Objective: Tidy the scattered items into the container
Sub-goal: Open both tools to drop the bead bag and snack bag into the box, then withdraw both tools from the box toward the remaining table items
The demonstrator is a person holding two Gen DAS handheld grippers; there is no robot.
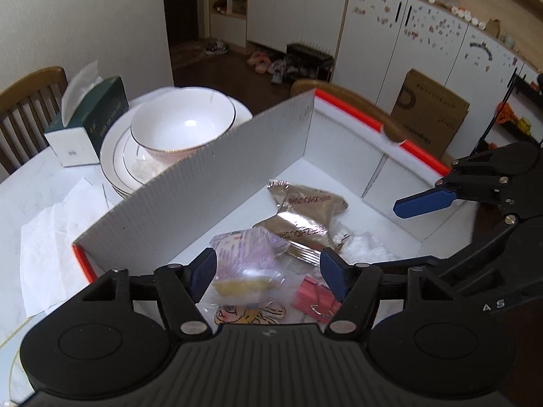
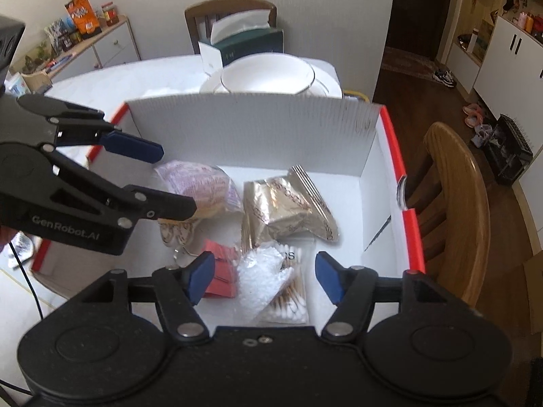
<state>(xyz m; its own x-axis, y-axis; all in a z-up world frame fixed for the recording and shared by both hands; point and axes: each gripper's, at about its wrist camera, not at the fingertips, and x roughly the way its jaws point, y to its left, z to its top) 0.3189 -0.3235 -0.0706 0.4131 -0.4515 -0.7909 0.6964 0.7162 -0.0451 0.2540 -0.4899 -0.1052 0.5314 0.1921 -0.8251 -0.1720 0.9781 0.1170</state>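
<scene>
We hold our left gripper over the box, and its two blue pads stand apart with nothing pinched between them. Our right gripper hangs over the same box, and its blue pads stand apart too, holding nothing.

The box is white inside with a red rim, and it sits on the white bench. All the small things we can see lie on the floor of the box. Two shiny gold packets lie in the middle, one partly on top of the other. A see-through bag with purple print lies beside them, toward the left gripper's side. A bag of cotton swabs lies just under the right gripper, with a bag of small white bits on top of it. A red packet lies next to those. A small thing with a cartoon face lies under the left gripper, partly hidden by the see-through bag.

Behind the box's tall flap stands a white bowl on a stack of plates. A green tissue box stands beside them, and some crumpled white paper lies on the bench outside the box
</scene>
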